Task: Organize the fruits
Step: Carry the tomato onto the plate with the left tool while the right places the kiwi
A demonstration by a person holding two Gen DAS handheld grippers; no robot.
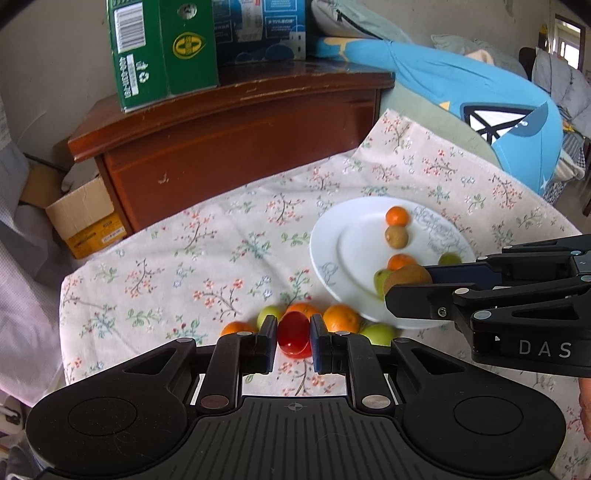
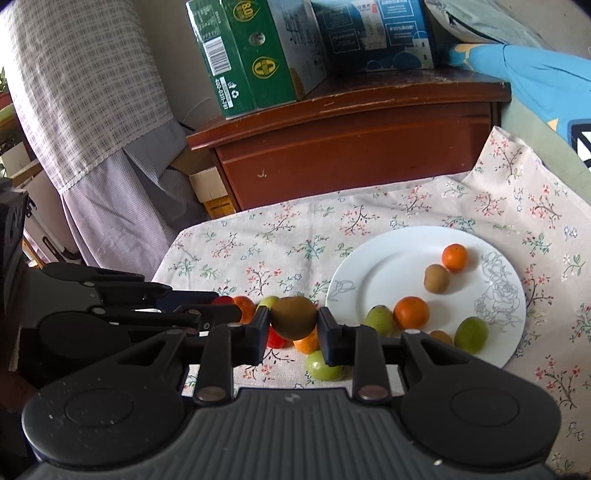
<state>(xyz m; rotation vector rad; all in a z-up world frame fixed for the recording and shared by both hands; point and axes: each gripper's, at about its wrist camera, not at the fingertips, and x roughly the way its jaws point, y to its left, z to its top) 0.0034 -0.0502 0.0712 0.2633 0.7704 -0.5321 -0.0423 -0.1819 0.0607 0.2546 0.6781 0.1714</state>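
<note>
Red and glossy, a small tomato [image 1: 293, 334] sits clamped between the blue pads of our left gripper [image 1: 293, 341], low over the floral tablecloth [image 1: 177, 273]. Our right gripper [image 2: 293, 330] has its jaws closed on a brown kiwi [image 2: 293, 317], held just above the loose fruit and short of the plate's near edge.

Just past the left fingertips we see a small cluster lying on the cloth: three oranges [image 1: 341, 317], a green fruit [image 1: 269, 315] among them and a second green fruit [image 1: 378, 334] at the plate's rim.

Further on, the white plate [image 2: 373, 273] holds two oranges [image 2: 411, 312], a second kiwi [image 2: 436, 278], two green fruits [image 2: 471, 334] and a small brown fruit [image 2: 441, 336] partly hidden behind our right gripper.

Beyond the cloth stands a dark wooden cabinet [image 1: 236, 144] with a green carton [image 1: 162, 48] and a blue box [image 1: 262, 29] on top, and a blue cushion [image 1: 480, 99] lies to its right.
</note>
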